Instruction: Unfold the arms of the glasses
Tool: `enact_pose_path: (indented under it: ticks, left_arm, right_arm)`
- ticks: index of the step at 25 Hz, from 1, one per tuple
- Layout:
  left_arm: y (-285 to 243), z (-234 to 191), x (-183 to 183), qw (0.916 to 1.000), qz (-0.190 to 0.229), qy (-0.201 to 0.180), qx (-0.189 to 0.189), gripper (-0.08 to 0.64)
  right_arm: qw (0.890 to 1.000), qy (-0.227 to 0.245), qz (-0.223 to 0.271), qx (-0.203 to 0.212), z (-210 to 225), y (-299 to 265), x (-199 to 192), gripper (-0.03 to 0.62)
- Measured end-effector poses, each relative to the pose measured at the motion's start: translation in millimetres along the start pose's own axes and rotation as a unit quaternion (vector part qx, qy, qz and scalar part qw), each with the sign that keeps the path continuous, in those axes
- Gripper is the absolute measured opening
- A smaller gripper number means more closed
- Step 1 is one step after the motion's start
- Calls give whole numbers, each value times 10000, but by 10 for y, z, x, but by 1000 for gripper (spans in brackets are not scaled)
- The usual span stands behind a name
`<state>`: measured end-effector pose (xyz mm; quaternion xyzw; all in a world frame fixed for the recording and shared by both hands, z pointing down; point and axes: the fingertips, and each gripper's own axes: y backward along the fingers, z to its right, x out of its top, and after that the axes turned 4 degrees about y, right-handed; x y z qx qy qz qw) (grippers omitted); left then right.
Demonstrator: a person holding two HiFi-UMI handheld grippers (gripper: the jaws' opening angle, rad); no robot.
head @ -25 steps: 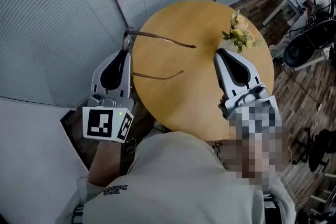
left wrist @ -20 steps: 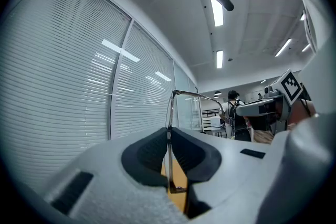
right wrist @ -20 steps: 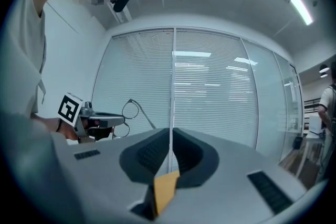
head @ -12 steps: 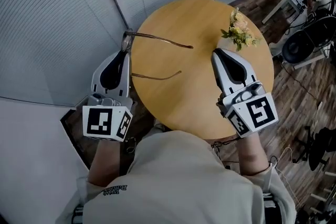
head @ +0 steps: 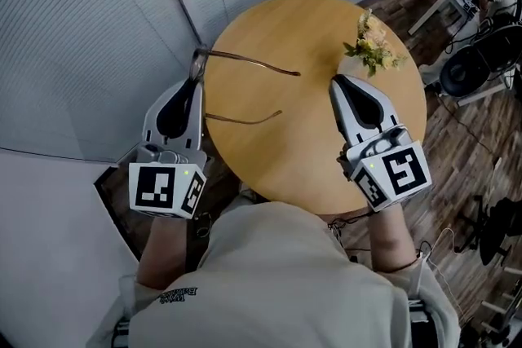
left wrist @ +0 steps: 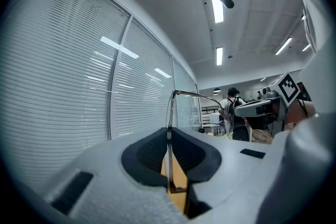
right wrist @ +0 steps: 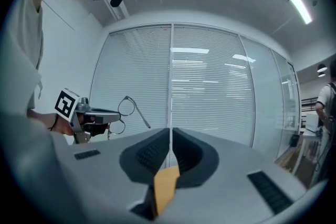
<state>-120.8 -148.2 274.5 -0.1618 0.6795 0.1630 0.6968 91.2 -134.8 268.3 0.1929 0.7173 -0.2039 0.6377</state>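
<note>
Thin wire-rimmed glasses (head: 245, 58) hang at the left edge of the round wooden table (head: 277, 159), with both arms spread out over the tabletop. My left gripper (head: 194, 82) is shut on the glasses' front frame. In the left gripper view the rim (left wrist: 169, 128) runs upright between the pads. My right gripper (head: 338, 82) hovers level over the right side of the table, shut with nothing in it. It stands apart from the glasses, just below the flowers. From the right gripper view, the glasses (right wrist: 128, 107) show at the tip of the left gripper (right wrist: 97, 115).
A small bunch of pale flowers (head: 372, 45) lies on the table's far right. Slatted blinds (head: 81, 28) and glass partitions stand behind the table. A desk with a chair and cables (head: 473, 69) is off to the right. A person stands far back in the room (left wrist: 232, 107).
</note>
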Motion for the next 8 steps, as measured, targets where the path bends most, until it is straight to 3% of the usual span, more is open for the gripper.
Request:
enact_pose_path:
  ticks: [8]
  left_arm:
    - [14, -27, -135, 9999, -116, 33, 46, 41]
  right_arm:
    - [9999, 117, -14, -79, 51, 32, -10, 38]
